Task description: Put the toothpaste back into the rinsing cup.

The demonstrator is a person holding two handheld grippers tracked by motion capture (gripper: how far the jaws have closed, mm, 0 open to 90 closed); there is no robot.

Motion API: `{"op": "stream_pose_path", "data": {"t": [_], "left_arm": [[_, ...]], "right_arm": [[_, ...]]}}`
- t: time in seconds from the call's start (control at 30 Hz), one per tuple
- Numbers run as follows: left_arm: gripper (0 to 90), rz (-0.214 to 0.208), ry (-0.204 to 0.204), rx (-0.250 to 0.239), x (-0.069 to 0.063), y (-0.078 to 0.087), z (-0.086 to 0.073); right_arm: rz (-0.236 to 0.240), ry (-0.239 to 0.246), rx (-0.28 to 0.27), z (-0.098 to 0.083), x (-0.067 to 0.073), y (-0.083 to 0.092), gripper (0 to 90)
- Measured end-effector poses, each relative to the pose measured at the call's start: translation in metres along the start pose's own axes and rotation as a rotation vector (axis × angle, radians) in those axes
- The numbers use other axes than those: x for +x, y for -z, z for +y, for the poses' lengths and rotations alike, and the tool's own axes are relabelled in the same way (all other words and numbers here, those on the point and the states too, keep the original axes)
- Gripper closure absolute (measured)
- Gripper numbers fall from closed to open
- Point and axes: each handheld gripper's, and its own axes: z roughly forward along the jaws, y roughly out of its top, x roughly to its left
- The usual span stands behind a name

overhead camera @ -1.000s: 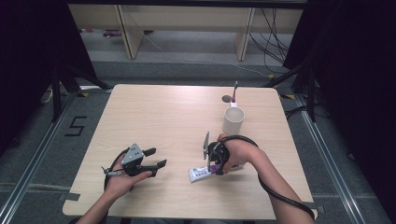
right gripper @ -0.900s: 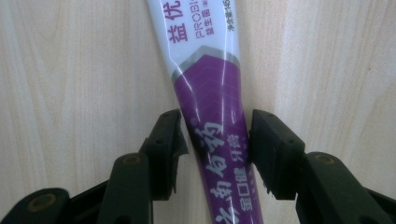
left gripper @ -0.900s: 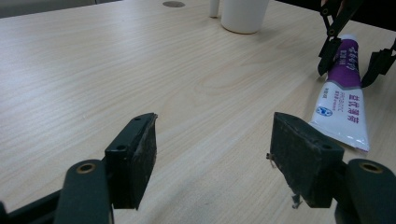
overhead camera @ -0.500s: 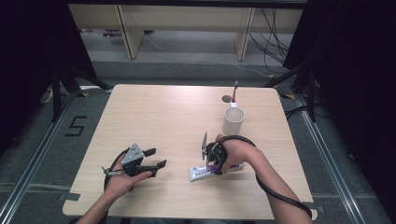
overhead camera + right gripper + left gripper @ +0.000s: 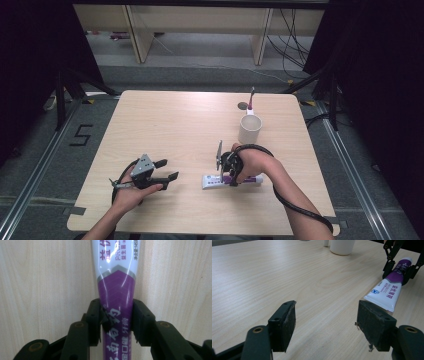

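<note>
A white and purple toothpaste tube (image 5: 212,181) lies flat near the table's front, right of centre. My right gripper (image 5: 229,176) points down over its purple half. In the right gripper view both pads of the right gripper (image 5: 117,312) touch the sides of the tube (image 5: 117,285); the jaws have just been closing, with the tube between them. My left gripper (image 5: 167,170) rests low at the front left, open and with nothing in it. Between the spread jaws of the left gripper (image 5: 327,320) there is bare wood, and the tube (image 5: 390,288) lies farther off to the right.
A white cup (image 5: 249,128) stands behind the right hand on the light wooden table (image 5: 175,130). Just behind it a thin stick with a white foot (image 5: 251,102) stands upright beside a small round hole. A black cable loops round the right wrist.
The right gripper's jaws have narrowed onto the tube. Neither hand has shifted, and the tube lies where it was.
</note>
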Motion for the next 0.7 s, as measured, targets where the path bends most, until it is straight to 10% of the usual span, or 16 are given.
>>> {"op": "stream_pose_path", "data": {"t": [0.7], "left_arm": [[31.4,0.007,0.003,-0.004,-0.0003,0.0004,-0.0003]], "right_arm": [[-0.04,-0.047,-0.057,-0.008,0.0043,0.0034,71.1]]}}
